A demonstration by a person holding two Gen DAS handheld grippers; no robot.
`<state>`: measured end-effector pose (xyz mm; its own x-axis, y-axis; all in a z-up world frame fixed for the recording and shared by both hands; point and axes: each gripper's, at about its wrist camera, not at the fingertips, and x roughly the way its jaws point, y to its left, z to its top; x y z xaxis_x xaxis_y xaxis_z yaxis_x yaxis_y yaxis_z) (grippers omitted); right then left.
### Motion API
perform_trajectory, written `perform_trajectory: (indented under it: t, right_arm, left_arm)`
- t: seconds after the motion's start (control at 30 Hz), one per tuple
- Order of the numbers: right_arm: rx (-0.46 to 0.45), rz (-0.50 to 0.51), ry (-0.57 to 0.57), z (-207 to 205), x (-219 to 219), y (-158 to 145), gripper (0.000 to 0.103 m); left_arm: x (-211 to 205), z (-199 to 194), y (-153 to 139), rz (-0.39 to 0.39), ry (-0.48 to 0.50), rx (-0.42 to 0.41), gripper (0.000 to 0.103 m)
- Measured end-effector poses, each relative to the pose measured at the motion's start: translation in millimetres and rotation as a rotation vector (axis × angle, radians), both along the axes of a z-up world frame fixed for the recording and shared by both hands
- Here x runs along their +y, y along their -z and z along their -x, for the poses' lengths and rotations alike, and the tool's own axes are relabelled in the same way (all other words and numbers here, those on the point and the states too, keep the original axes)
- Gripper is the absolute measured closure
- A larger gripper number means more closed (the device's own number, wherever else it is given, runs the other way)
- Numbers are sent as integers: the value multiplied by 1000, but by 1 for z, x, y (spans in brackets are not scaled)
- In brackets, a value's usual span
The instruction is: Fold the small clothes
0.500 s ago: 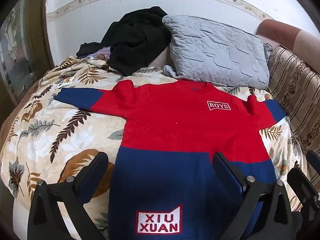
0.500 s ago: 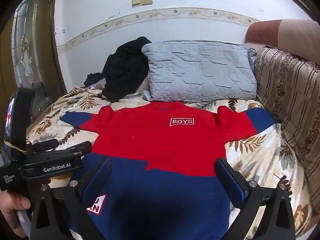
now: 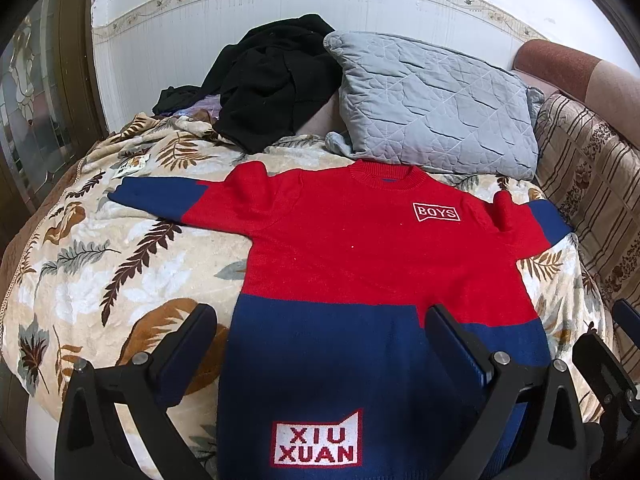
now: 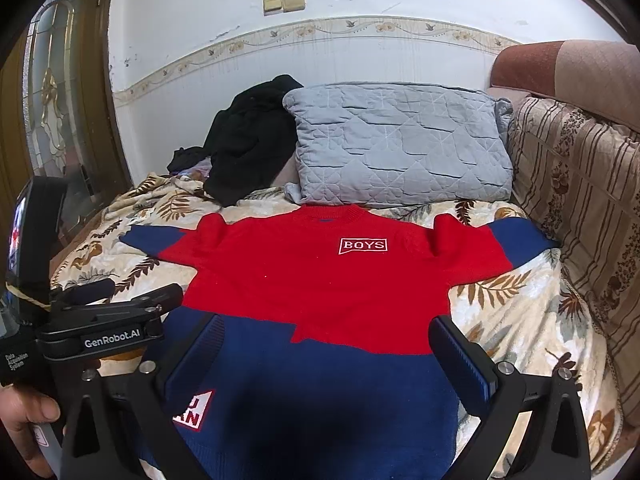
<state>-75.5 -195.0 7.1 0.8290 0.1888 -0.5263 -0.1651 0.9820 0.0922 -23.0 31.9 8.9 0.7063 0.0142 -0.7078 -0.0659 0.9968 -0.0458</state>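
Both grippers, left [image 3: 320,344] and right [image 4: 326,354], are hovering released; the sweater [image 3: 360,260] is lying flat beneath and ahead of their fingers.

Pretty lived-in bedroom here. White wall [image 4: 192,8] at the back, a bit scuffed, with a floral border strip [image 4: 360,30] running across it and a pair of beige switches [image 4: 284,1] higher up. On the left there's a dark wooden door [image 4: 60,92] with a patterned glass panel. The bed is covered with a cream blanket [image 3: 100,264] printed with brown and grey leaves. A quilted grey pillow [image 3: 436,104] leans at the head, touching a heap of black clothes [image 3: 272,80] just beside it. Along the right side runs a striped brown cover [image 4: 580,184], with something reddish-brown and padded [image 4: 560,68] above it. Light is soft and even.
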Motion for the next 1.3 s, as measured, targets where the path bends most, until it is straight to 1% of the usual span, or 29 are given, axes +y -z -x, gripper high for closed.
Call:
perform_trajectory:
  t: [0.8, 1.1, 1.2, 1.3]
  right_arm:
    - [1, 7, 8, 0, 5, 0, 0]
    - [-9, 34, 7, 0, 5, -2, 0]
    - [-3, 17, 9, -1, 4, -3, 0]
    - [-4, 39, 8, 0, 6, -4, 0]
  left_arm:
    - [-2, 0, -2, 0, 4, -1, 0]
    - [-3, 0, -3, 0, 4, -2, 0]
    - [-3, 0, -3, 0, 5, -2, 0]
    - [-3, 0, -3, 0, 4, -2, 0]
